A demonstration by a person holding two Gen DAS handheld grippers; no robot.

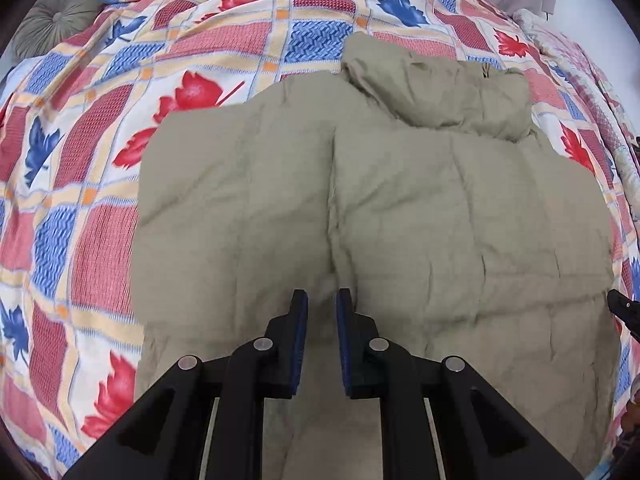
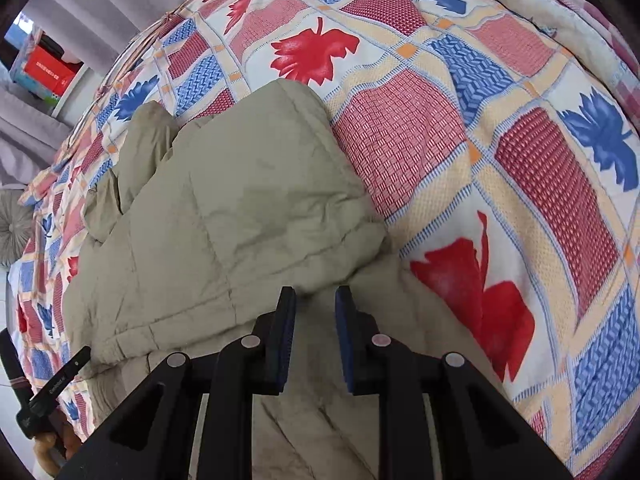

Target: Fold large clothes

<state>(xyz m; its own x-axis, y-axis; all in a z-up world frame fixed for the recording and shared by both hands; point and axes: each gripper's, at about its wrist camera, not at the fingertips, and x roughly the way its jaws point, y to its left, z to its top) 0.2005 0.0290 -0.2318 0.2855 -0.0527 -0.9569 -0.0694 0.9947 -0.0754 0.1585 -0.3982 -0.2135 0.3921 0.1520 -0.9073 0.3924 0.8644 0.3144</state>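
A large khaki quilted jacket (image 1: 400, 208) lies spread on the patterned bedspread (image 1: 88, 240), its bunched hood or collar at the far end. My left gripper (image 1: 322, 300) points steeply down at the near edge, its blue pads a narrow gap apart with khaki fabric pinched between them. A crease runs up the jacket from that grip. In the right wrist view the jacket (image 2: 224, 216) shows a folded sleeve layer on top. My right gripper (image 2: 315, 296) is shut on the fabric just below that layer's edge. More jacket cloth lies under both grippers.
The bedspread (image 2: 500, 152) with red and blue leaves reaches well beyond the jacket on every side. A round grey cushion (image 1: 56, 20) sits at the bed's far left corner. A shelf with a red box (image 2: 48, 72) stands beyond the bed by grey curtains.
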